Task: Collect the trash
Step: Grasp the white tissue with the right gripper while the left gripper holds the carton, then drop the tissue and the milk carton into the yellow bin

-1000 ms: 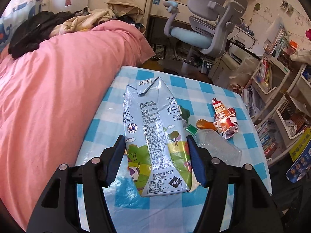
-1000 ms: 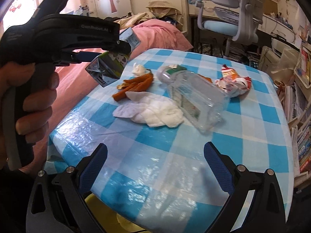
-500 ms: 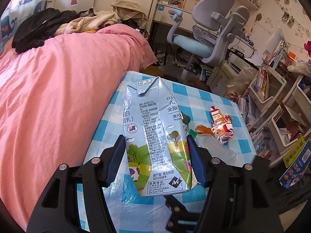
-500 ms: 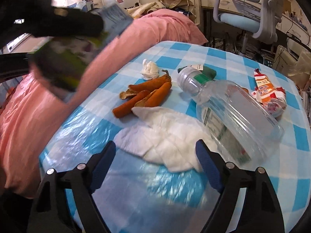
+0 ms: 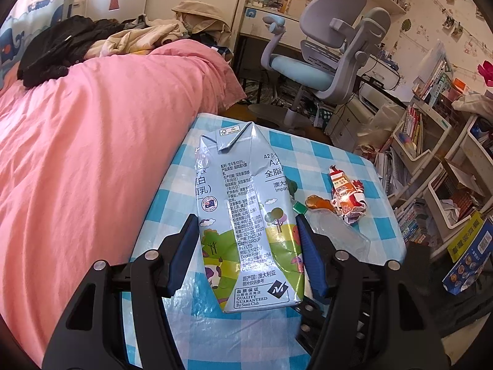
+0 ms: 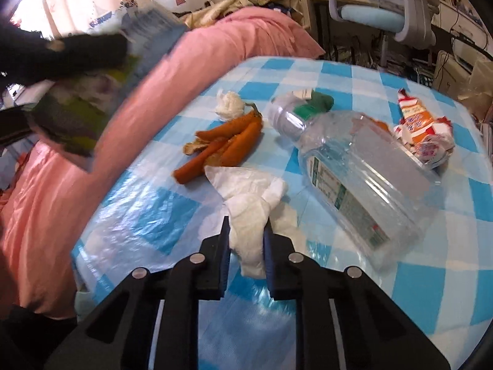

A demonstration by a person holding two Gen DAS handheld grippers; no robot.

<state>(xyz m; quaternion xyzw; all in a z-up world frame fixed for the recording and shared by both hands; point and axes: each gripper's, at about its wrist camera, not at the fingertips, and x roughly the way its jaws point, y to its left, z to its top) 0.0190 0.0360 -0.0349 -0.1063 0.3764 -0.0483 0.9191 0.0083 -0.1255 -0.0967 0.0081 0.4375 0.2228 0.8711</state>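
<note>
Child's bedroom, seen from both wrists
Pink-covered bed left of the gripper; grey swivel chair and desk ahead; crowded bookshelves right; blue-checked table below; sunlit curtains far left

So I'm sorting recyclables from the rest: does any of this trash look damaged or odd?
Yes. The clear plastic bottle lies on its side, crushed flat. The milk carton in the left gripper is dented and creased. The red snack wrapper is crumpled. The right gripper pinches a wadded white tissue.
</note>
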